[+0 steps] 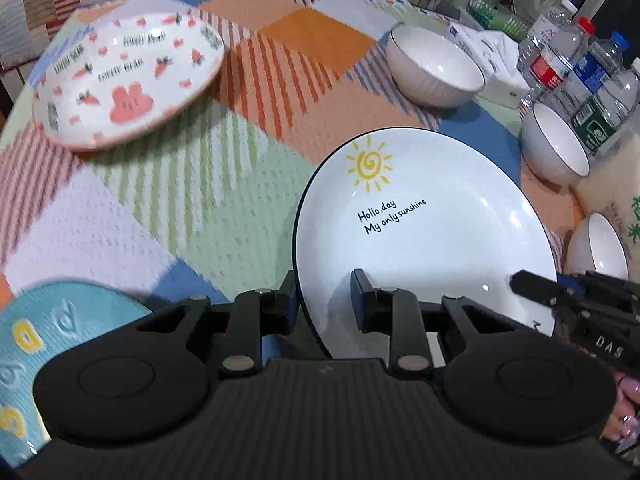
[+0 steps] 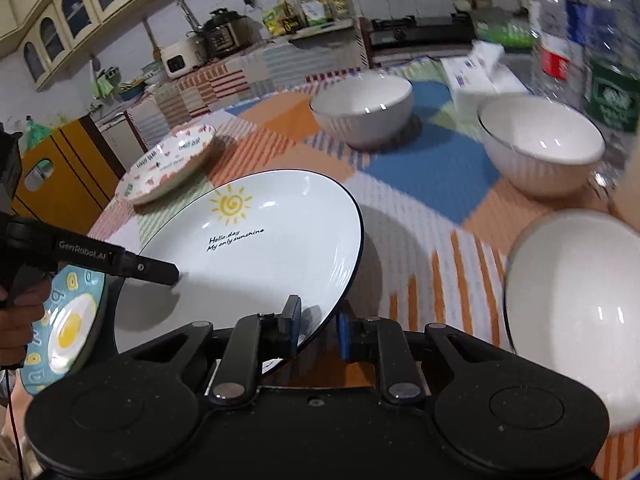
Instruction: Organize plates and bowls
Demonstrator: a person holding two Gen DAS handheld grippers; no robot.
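My left wrist view looks steeply down past its hand-held gripper (image 1: 324,300); my right looks shallower; both sit close over the shared sun plate (image 1: 432,232) (image 2: 256,248) and bench (image 1: 200,200).

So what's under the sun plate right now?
The sun plate is tilted, both grippers clamped on its rim. Its shadow falls on the checked cloth beneath its raised side; the blue egg plate sits by its low edge. Directly underneath is hidden.

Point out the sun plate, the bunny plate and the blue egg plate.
sun plate (image 1: 432,232), left wrist view, white centre.
bunny plate (image 1: 128,80), left wrist view, inside face.
blue egg plate (image 2: 70,328), right wrist view, yolk.
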